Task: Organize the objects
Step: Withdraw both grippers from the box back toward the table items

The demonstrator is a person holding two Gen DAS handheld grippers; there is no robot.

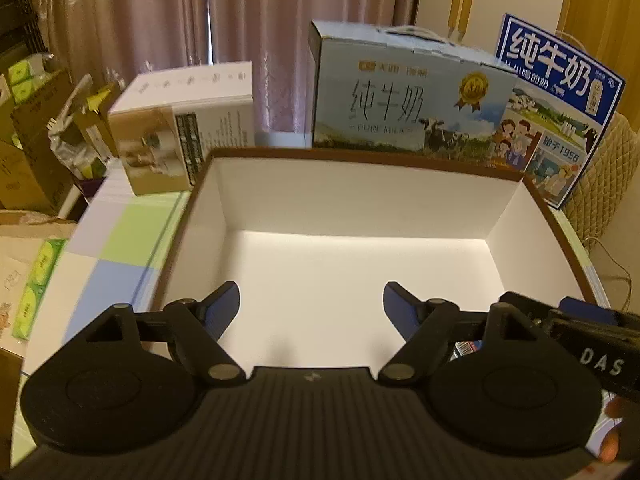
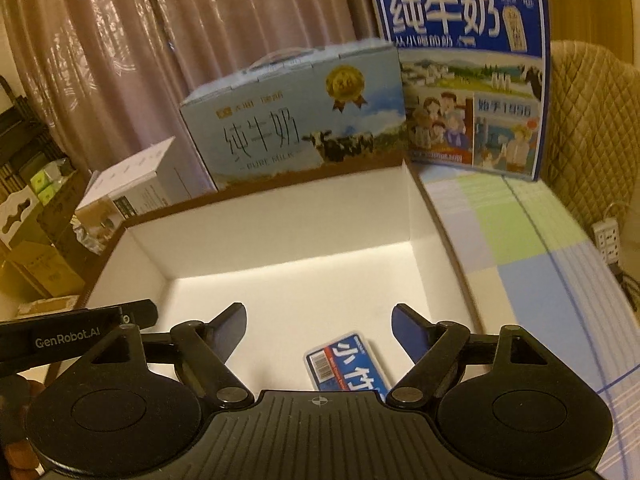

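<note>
Only the right wrist view shows a blue-and-white packet in the white box beneath the right tool, both tools spread wide, gripping nothing.

Open-topped white cardboard box with brown rim is the landmark. Top unobstructed; floor mostly bare, wide room across the middle and far side. One obstacle inside: small blue-and-white packet lying flat on the floor at the near edge.

Behind the far wall, tight against it: pale blue milk carton with carry handle, taller than the rim; no passage there. Far right corner: tall dark blue milk carton, upright. Far left corner: white-and-tan carton.

Right of the box: pastel checked tablecloth, bare strip, passable. Left of it: a narrower bare strip.
</note>
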